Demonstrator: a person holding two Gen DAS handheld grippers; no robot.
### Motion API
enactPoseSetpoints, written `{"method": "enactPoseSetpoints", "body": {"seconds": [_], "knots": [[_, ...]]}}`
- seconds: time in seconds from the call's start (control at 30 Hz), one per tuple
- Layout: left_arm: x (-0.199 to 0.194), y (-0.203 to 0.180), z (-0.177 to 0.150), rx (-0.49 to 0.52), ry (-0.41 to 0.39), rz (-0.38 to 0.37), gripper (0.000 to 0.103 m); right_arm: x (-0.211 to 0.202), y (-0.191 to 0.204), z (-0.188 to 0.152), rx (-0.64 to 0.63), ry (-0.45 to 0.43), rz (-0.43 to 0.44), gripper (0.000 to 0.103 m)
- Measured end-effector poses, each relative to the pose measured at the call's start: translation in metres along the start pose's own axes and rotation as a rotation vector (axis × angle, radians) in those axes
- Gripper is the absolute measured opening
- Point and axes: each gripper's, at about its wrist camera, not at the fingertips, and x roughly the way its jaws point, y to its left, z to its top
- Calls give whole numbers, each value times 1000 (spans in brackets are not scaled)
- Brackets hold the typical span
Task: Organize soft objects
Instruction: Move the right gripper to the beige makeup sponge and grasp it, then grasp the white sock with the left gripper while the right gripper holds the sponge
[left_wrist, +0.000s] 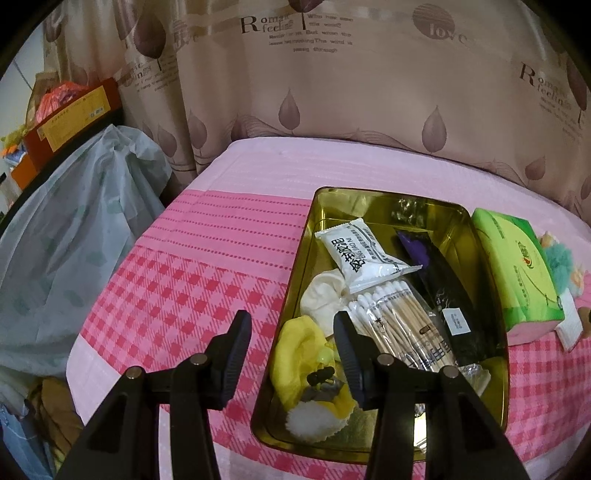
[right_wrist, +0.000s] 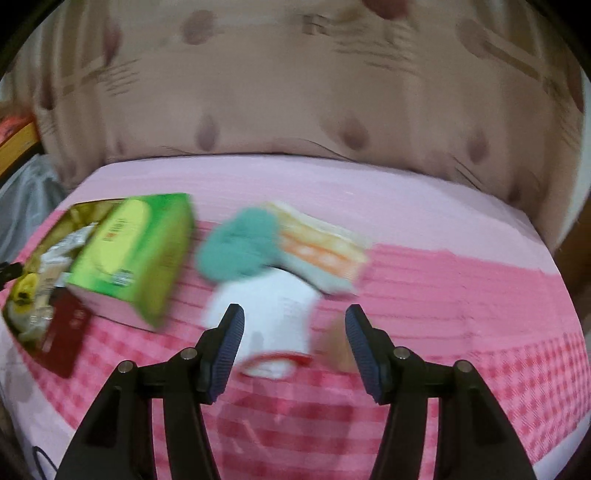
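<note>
Now right gripper (right_wrist: 293, 343), jaws apart, empty, nears white soft pack (right_wrist: 275, 314); centre it before closing. Left gripper (left_wrist: 291, 341) apart, idle over gold metal tin (left_wrist: 496, 295).

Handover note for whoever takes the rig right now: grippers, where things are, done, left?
Left gripper: open, empty, over the near left rim of the gold metal tin.
Right gripper: open, empty, above the pink checked bedcover; view blurred.
Done: white sachet, cotton swab pack, yellow cloth, cream cloth and white pompom are in the tin.
Left: green tissue pack leaning on the tin's edge, teal fluffy ball, white packet, striped pastel pack on the cover.
</note>
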Motion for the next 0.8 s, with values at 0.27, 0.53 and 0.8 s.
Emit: {"method": "enactPoseSetpoints", "body": {"seconds": [0.27, 0.53, 0.8], "knots": [[-12, -6, -4, 16, -40, -3, 47, 24, -34, -19, 44, 39, -3, 54], [-41, -54, -19, 149, -54, -77, 47, 48, -40, -19, 47, 60, 23, 52], [-66, -131, -28, 276, -46, -228, 50, 46, -44, -21, 51, 58, 46, 38]]}}
